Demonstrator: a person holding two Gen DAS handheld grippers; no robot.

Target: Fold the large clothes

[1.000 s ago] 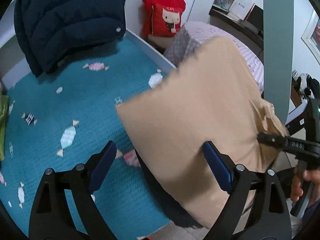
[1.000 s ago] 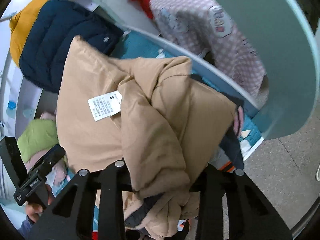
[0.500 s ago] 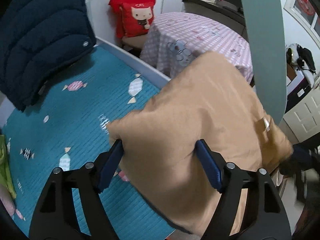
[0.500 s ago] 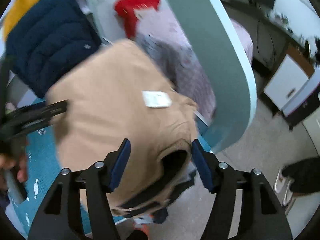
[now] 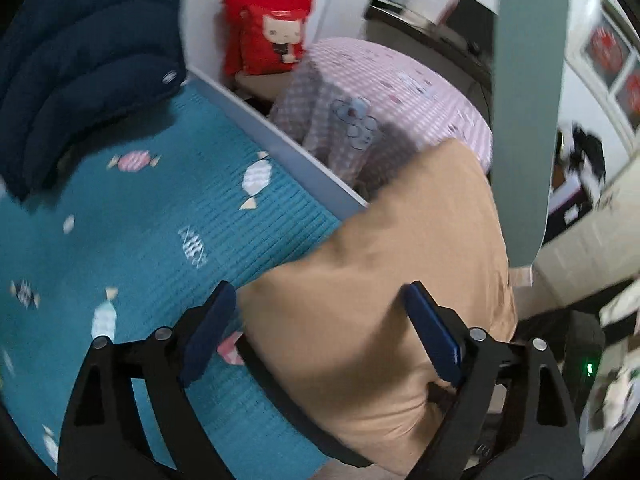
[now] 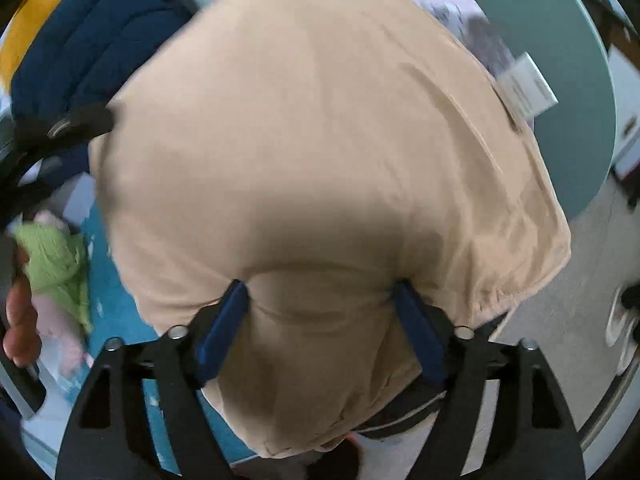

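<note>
Risen tan garment (image 6: 320, 140); white tag (image 6: 526, 88) now unreadable.

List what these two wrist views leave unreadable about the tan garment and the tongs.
- Tan garment, right wrist view: it fills the frame, so its lower part and the bedspread below stay hidden.
- White label: print blurred, unreadable.
- Left tongs, left wrist view: fingers stand wide apart around the fabric; contact unclear, motion blur.
- Right tongs: fabric bulges between the fingers; grip unclear.
</note>
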